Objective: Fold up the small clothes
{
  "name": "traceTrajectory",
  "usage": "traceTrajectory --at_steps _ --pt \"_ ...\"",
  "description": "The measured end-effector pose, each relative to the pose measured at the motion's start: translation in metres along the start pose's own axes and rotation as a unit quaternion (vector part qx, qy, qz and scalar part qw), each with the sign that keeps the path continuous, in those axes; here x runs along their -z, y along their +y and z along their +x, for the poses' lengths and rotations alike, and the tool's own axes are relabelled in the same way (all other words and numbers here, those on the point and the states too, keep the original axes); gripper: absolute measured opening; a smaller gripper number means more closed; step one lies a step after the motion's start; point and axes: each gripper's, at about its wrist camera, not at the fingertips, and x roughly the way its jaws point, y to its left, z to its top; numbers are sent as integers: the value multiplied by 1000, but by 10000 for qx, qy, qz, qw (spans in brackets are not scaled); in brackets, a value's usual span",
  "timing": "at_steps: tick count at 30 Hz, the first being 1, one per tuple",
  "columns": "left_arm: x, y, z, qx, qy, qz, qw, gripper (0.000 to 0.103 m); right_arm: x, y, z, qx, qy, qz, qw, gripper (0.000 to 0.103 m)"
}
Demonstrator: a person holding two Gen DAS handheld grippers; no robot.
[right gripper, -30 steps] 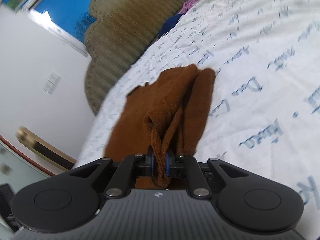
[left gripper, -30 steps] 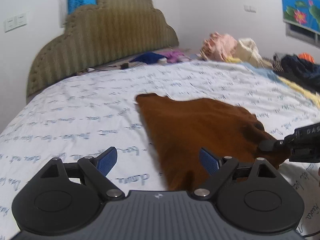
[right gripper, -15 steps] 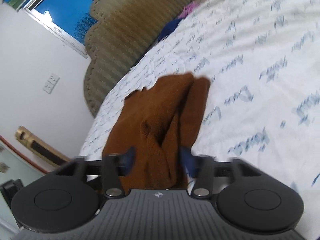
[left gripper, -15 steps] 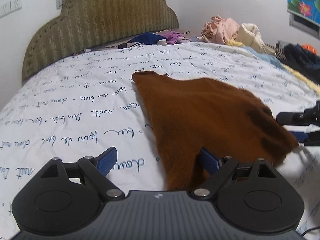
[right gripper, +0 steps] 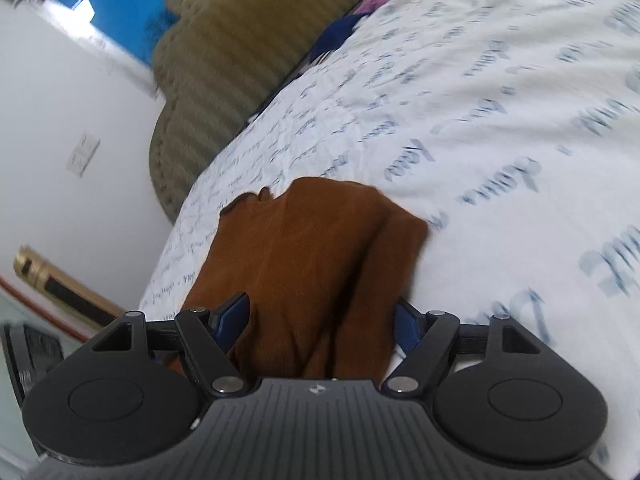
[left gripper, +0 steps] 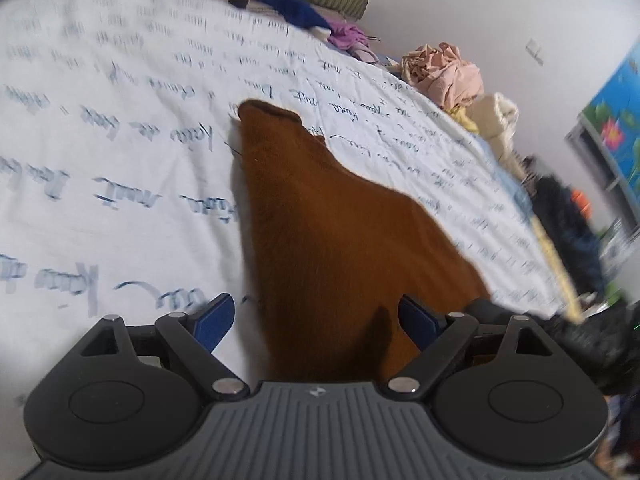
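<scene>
Right hand-held gripper (right gripper: 320,320) now released, both spread wide over brown garment (left gripper: 340,240), crumpled clothes pile (left gripper: 444,72) beyond, left hand-held gripper (left gripper: 316,320)

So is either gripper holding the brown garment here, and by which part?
Neither. Left gripper and right gripper stand open over the brown garment; no pad pinches it.

A garment (left gripper: 344,240) lies flat on the bed (left gripper: 120,152), between and ahead of both tongs. Behind it stands the headboard (right gripper: 224,64). A heap of clothes (left gripper: 444,72) sits at the bed's far right edge.
</scene>
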Motion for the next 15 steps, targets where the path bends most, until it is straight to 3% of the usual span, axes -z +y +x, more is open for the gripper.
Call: traceTrajectory --at_steps 3,8,13,15 --pt "-13 16 16 484 157 -459 9977 90 -10 3 19 -138 186 -98 9997 74" --pt "-34 40 41 1116 262 -1057 9878 90 -27 0 44 -379 429 -225 9981 62" --pt "-59 51 65 1390 216 -1402 9801 89 -45 -13 66 -594 586 9 9965 33" --pt "-66 48 73 1354 154 -1343 9815 87 -47 -12 71 -627 608 -116 9961 30"
